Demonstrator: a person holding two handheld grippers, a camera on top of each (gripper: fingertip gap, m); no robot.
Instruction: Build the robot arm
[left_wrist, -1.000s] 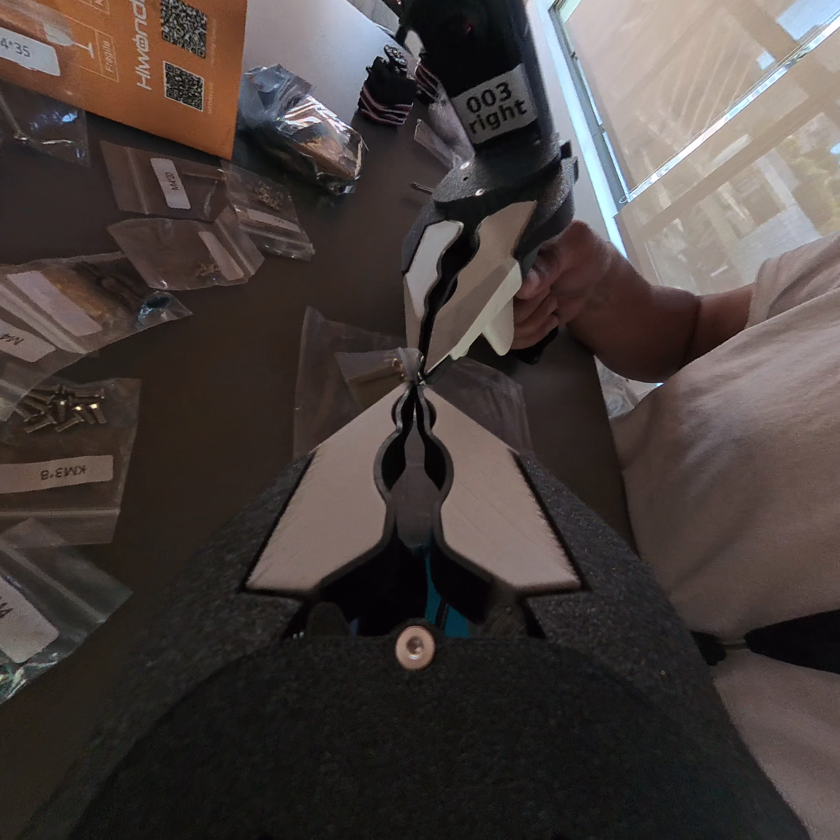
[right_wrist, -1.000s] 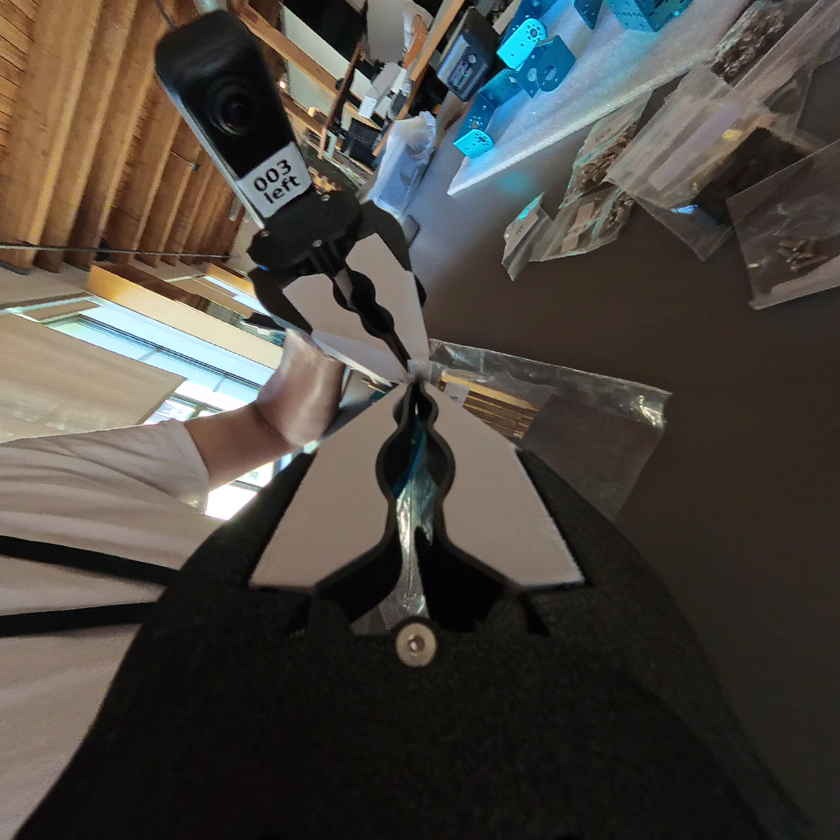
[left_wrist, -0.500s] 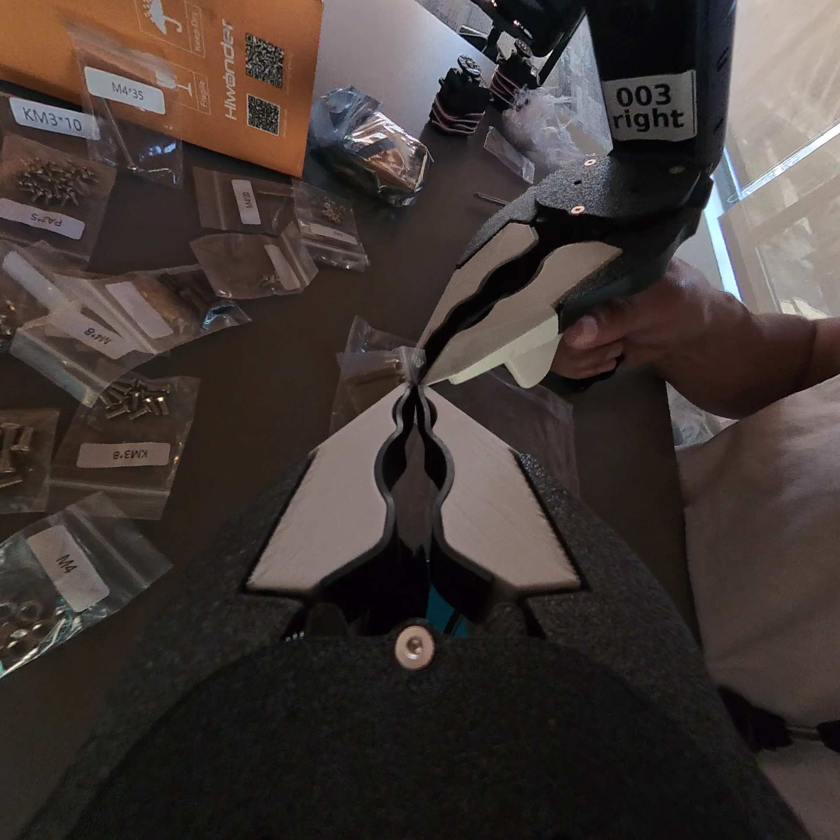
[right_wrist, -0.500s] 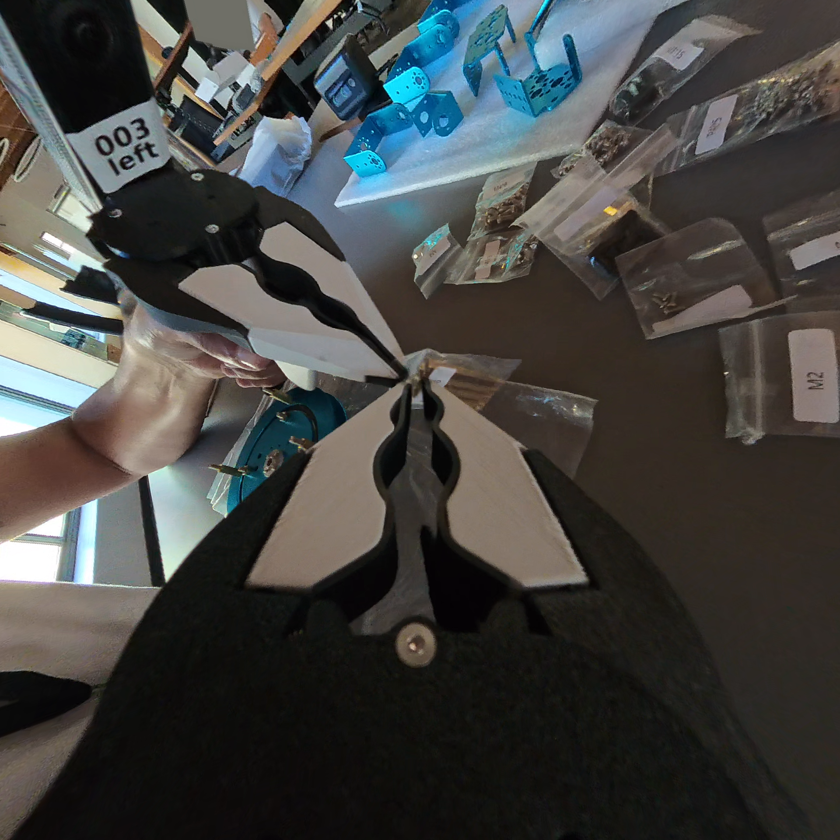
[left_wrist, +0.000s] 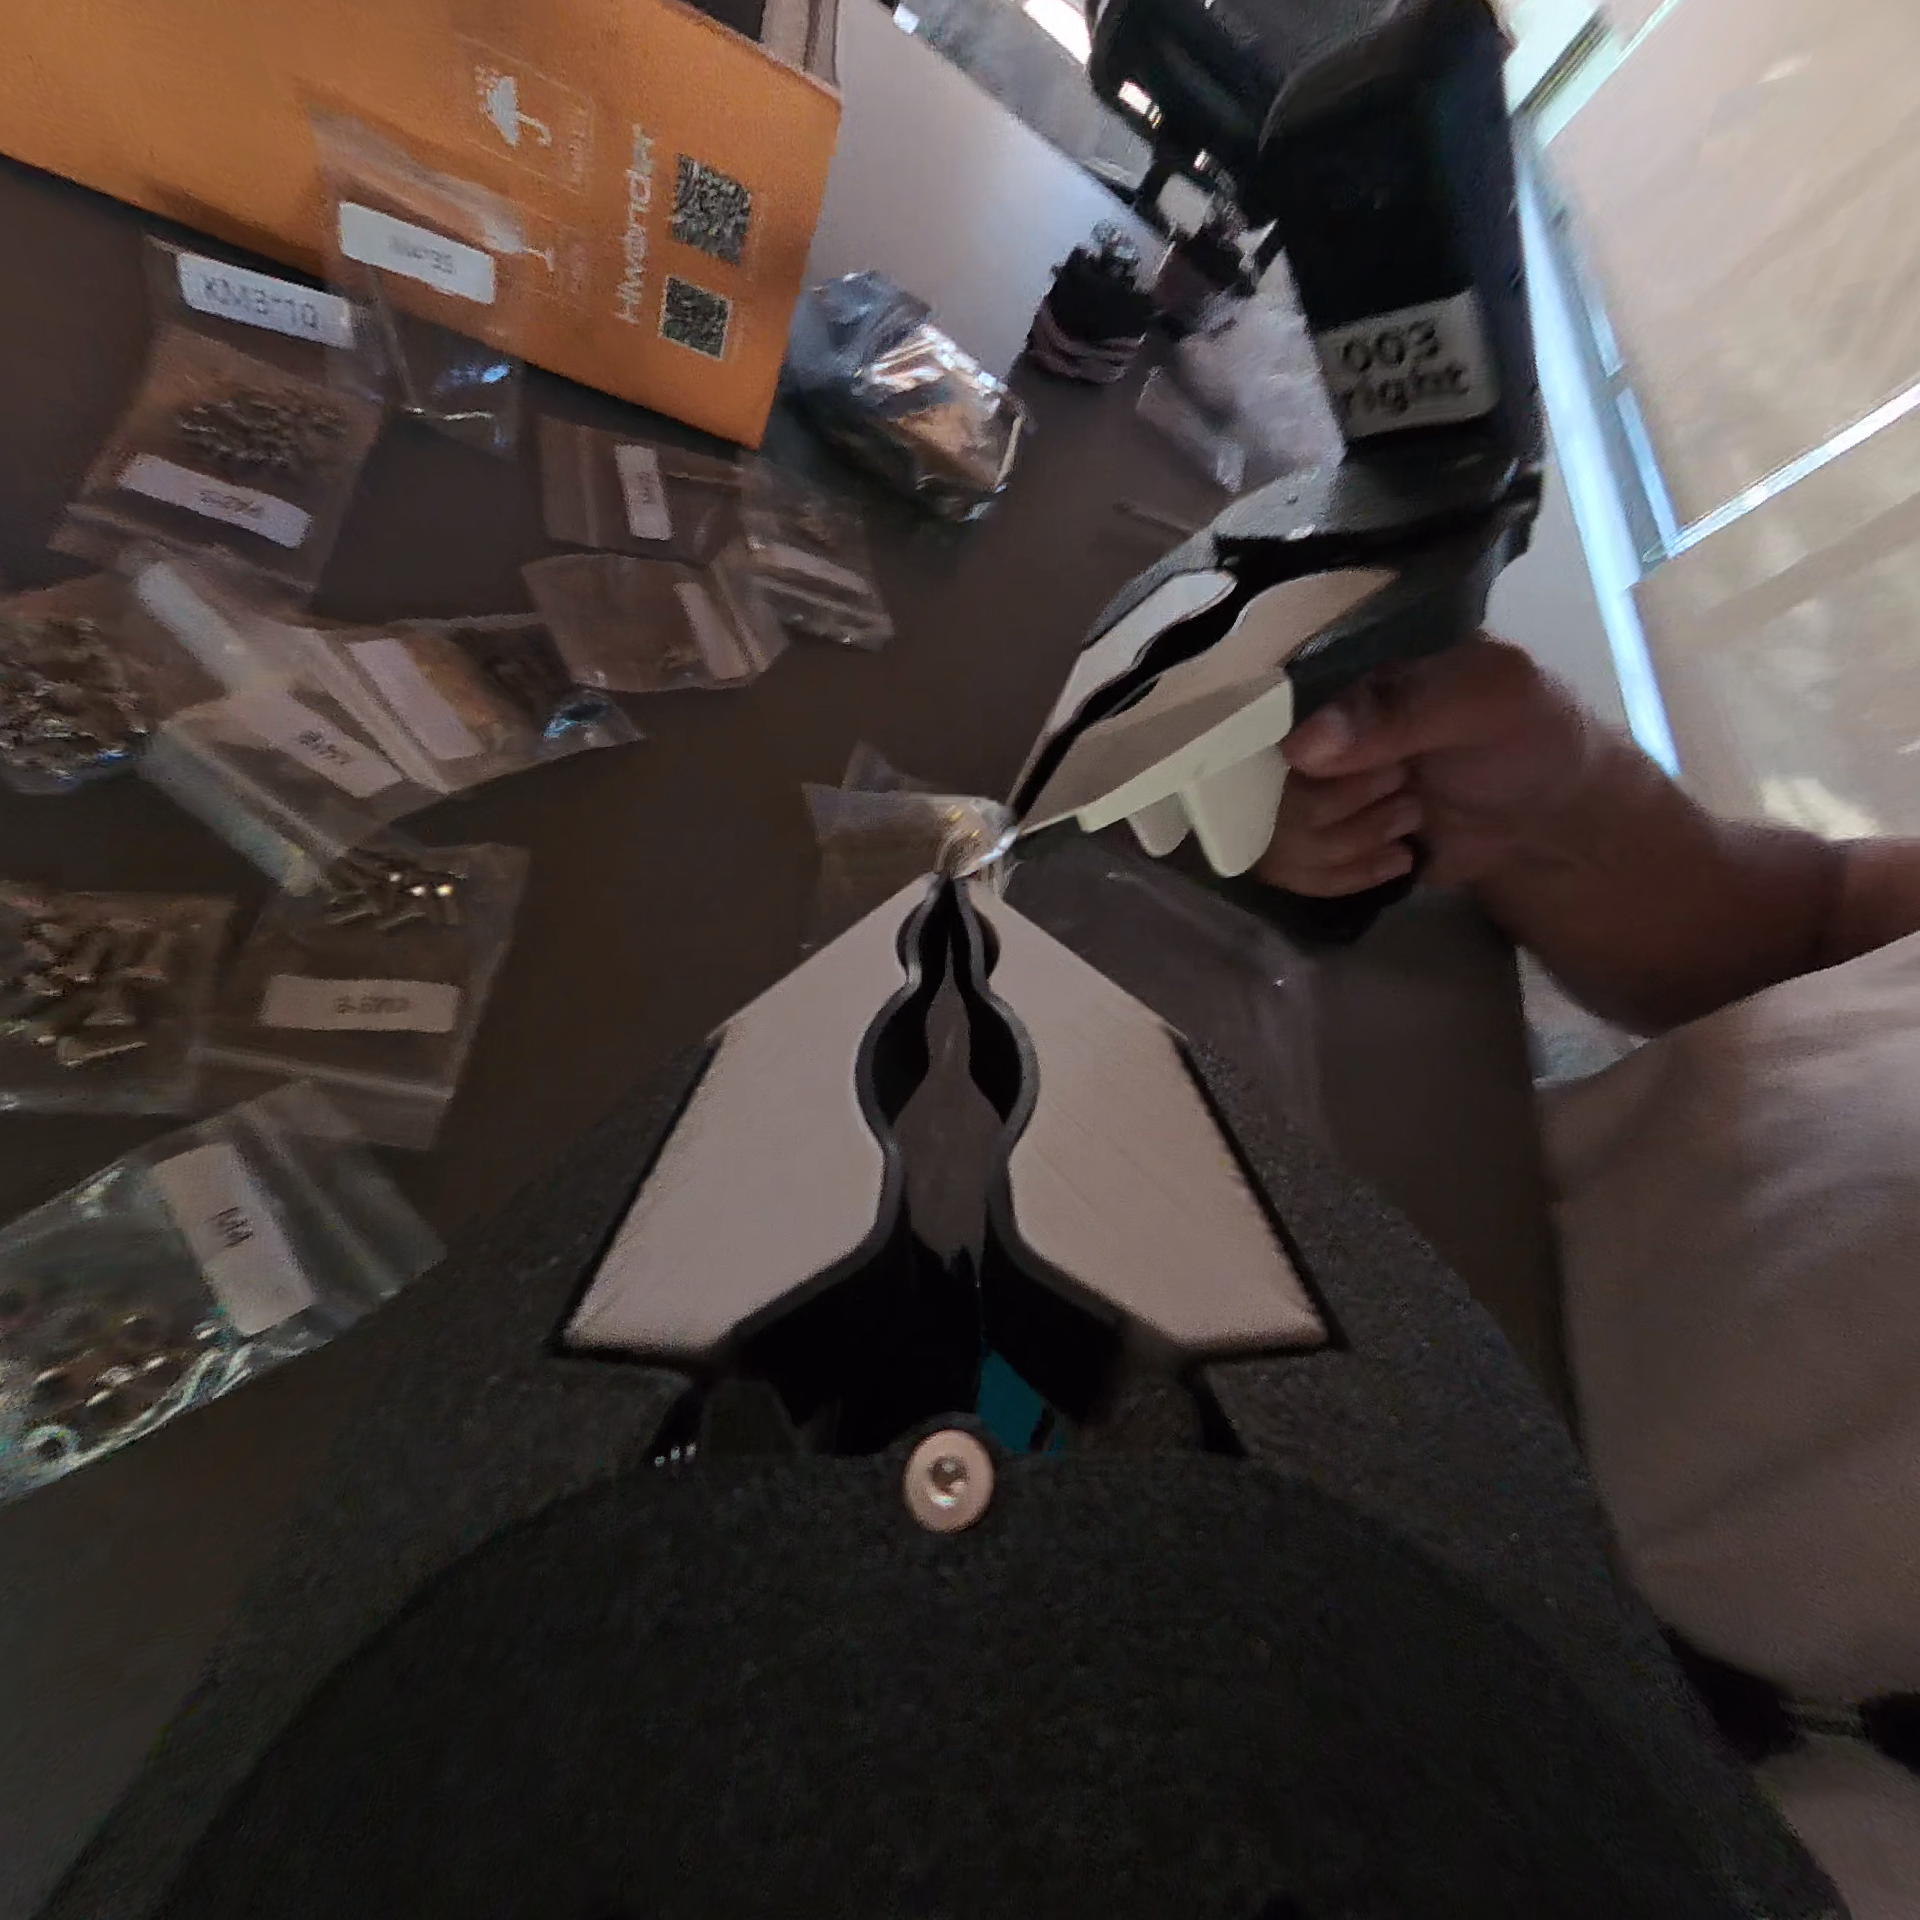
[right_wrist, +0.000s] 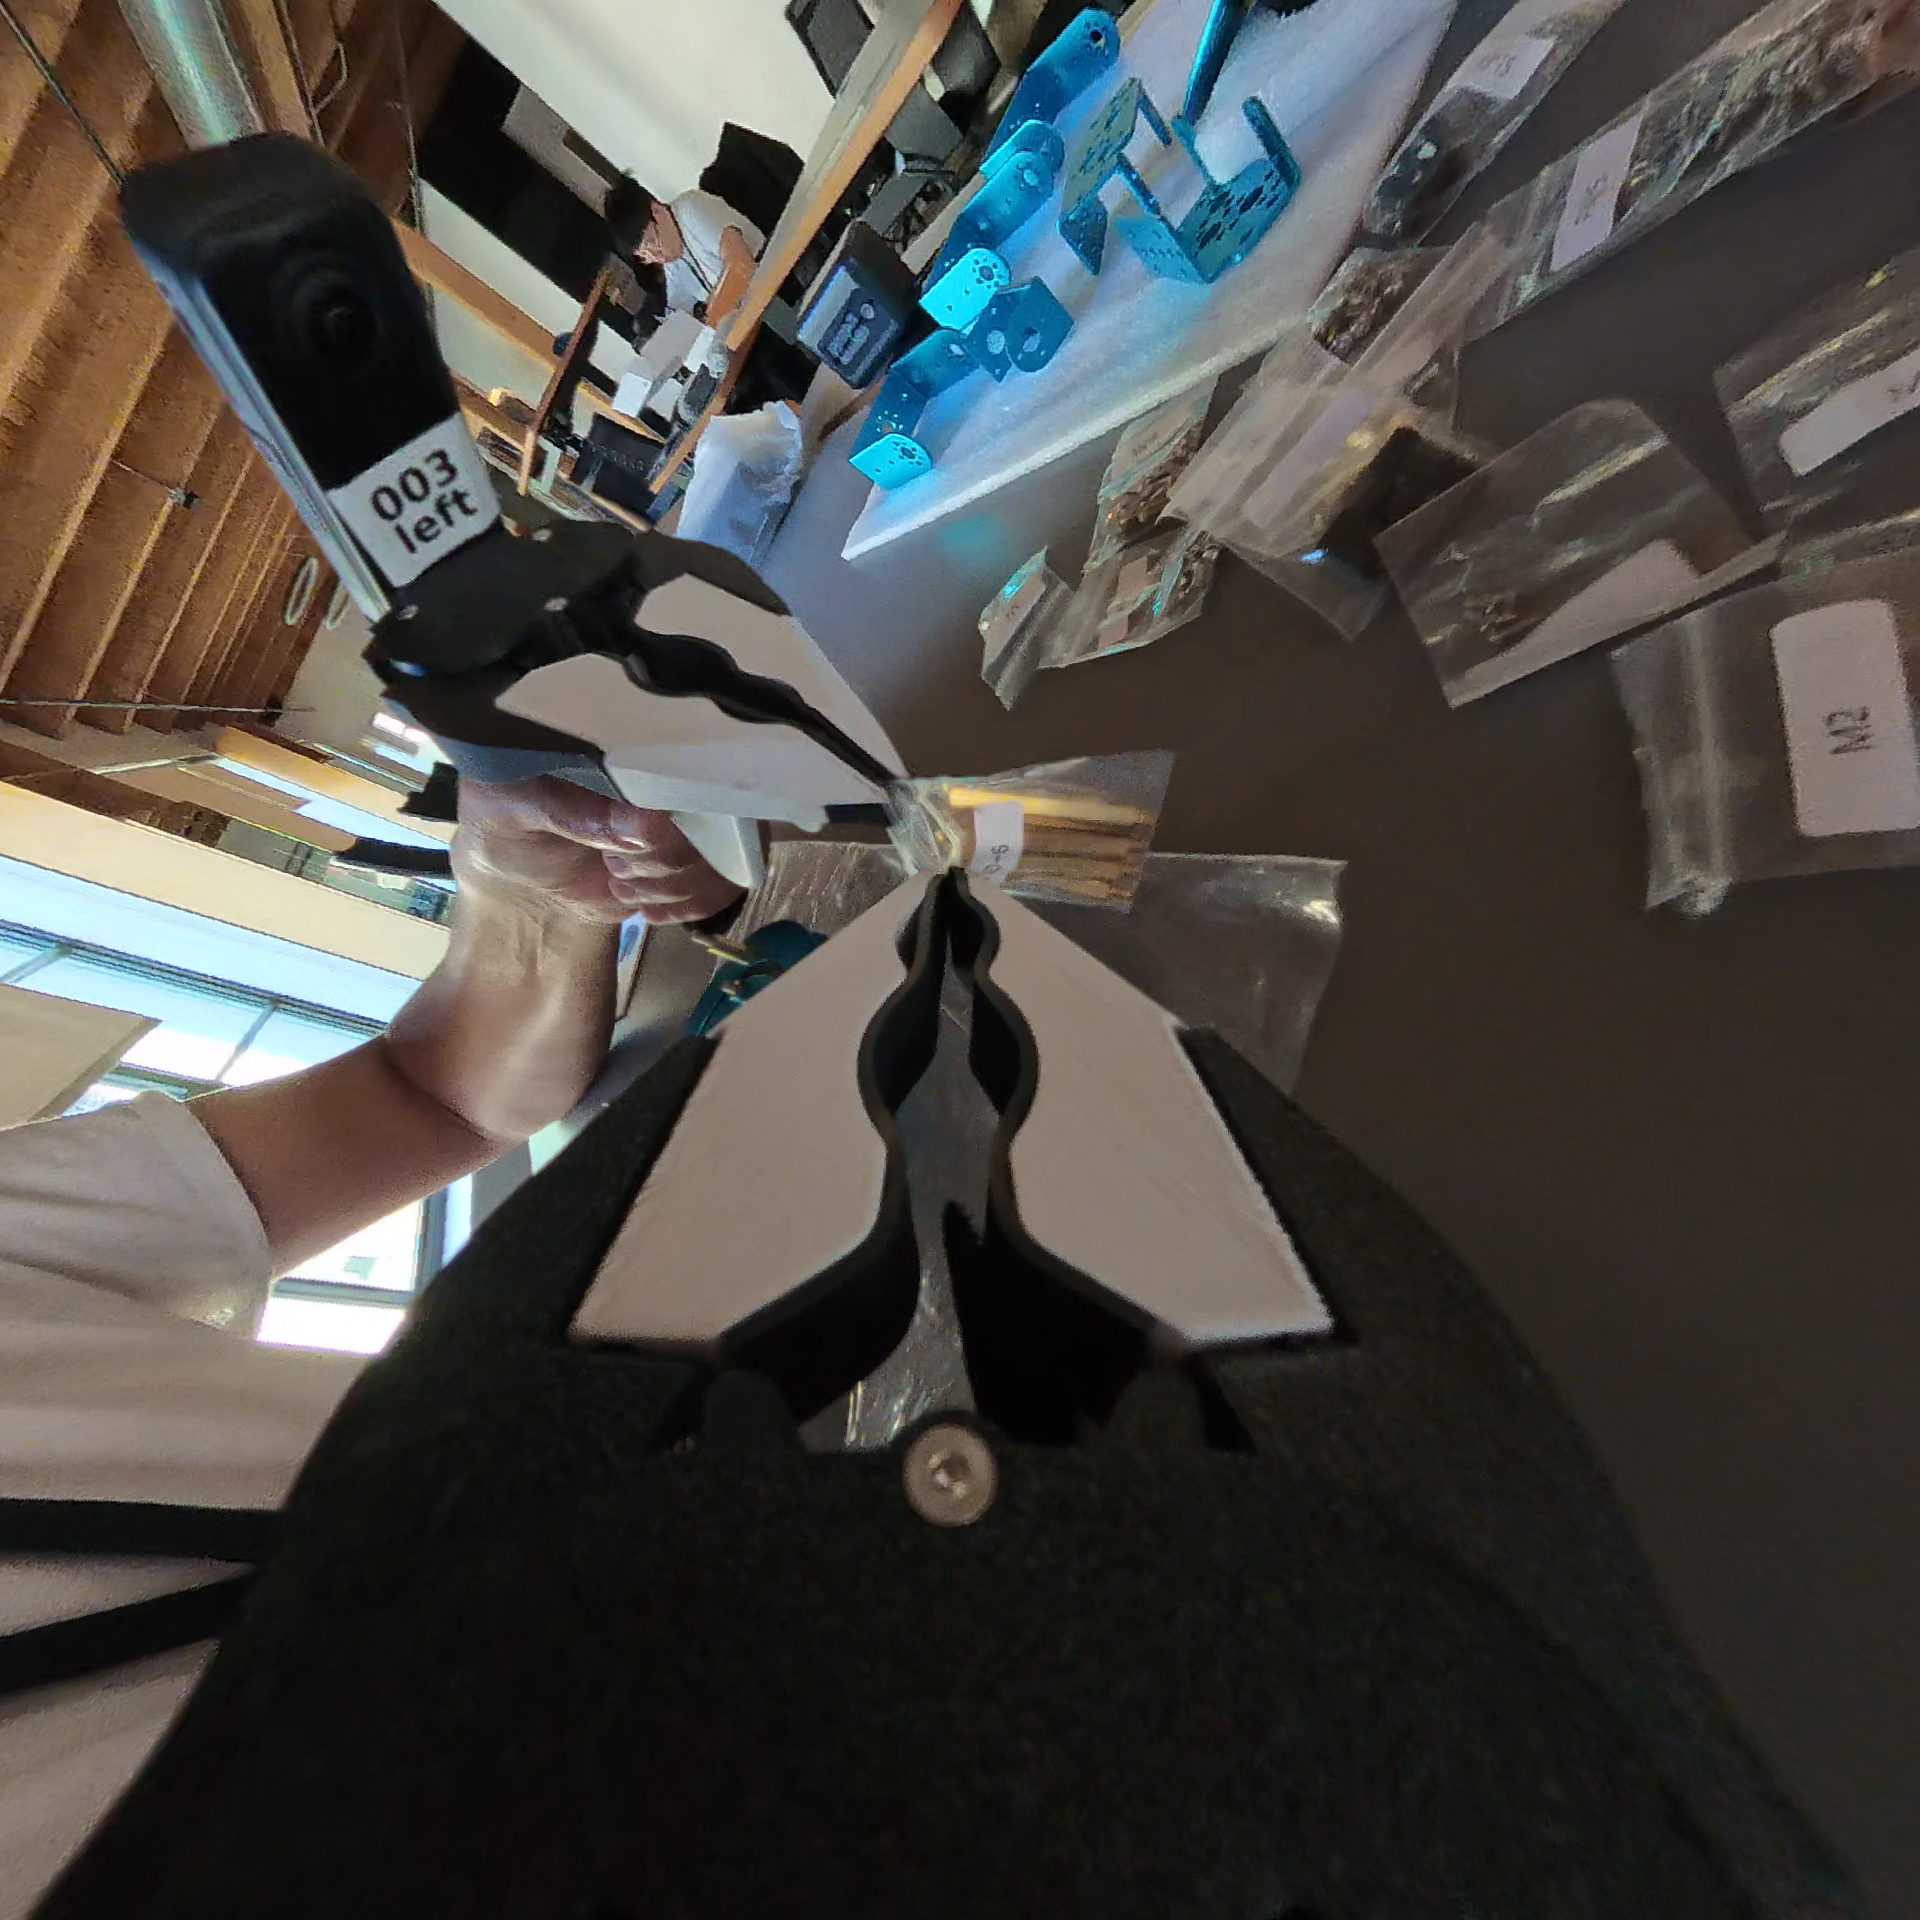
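While both sets of jaws are pressed together on one crumpled end of a small clear bag (right_wrist: 1039, 831) of brass-coloured parts, the bag hangs sealed in the air above the dark table (right_wrist: 1558, 1143), with none of its contents out. Left gripper (left_wrist: 951, 883) pinches the film at its very tips, with no gap visible between them; right gripper (right_wrist: 948, 878) does the same beside it, tips almost touching the other's. Below lies a larger empty-looking clear bag (right_wrist: 1247, 956); labelled bags of screws (left_wrist: 343, 987) and an orange box (left_wrist: 468, 177) lie well apart.
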